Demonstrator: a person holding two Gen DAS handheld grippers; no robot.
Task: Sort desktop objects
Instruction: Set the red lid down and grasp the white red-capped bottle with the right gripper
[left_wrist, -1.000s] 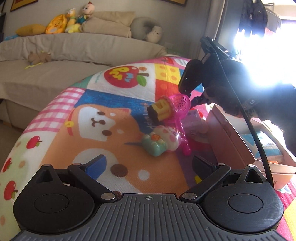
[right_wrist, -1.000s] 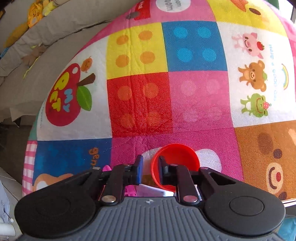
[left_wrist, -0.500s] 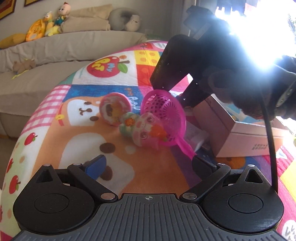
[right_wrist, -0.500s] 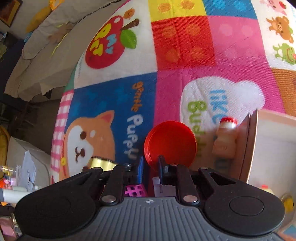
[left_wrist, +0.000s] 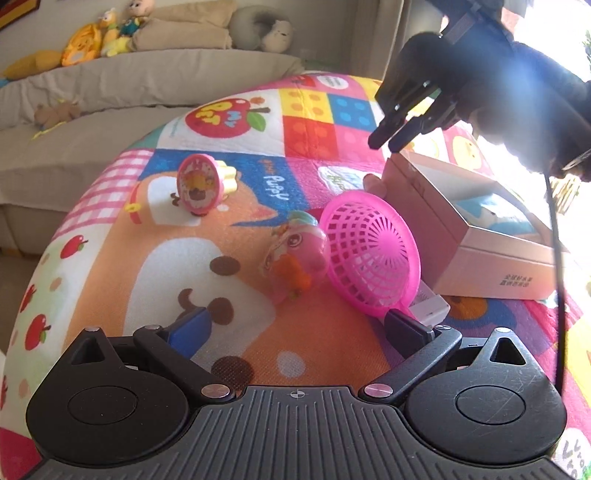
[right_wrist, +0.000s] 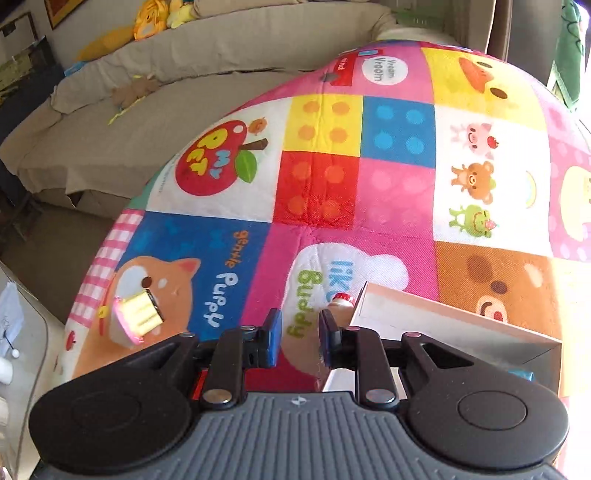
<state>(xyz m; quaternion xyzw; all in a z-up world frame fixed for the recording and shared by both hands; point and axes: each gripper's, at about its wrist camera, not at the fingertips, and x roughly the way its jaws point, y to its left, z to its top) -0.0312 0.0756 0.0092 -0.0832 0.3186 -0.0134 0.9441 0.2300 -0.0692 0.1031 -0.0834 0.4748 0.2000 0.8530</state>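
Fingers of my right gripper (right_wrist: 297, 339) have just been parting, nothing between them, above the open white cardboard box (right_wrist: 454, 314) at lower right. My left gripper (left_wrist: 295, 328) is spread wide and empty; just beyond, mid-frame, the pink plastic mesh strainer (left_wrist: 371, 254) leans against a pink toy figure (left_wrist: 297, 254) on the colourful cartoon play mat (left_wrist: 314, 122).

Pink strainer (left_wrist: 371, 254) leans against pink toy (left_wrist: 297, 254).

1 pink plastic mesh strainer (left_wrist: 371, 254), 1 pink round-faced toy (left_wrist: 201, 182), 1 pink egg-shaped figure (left_wrist: 299, 254), 1 open cardboard box (left_wrist: 491, 258), 1 small red-capped bottle (right_wrist: 341, 301).
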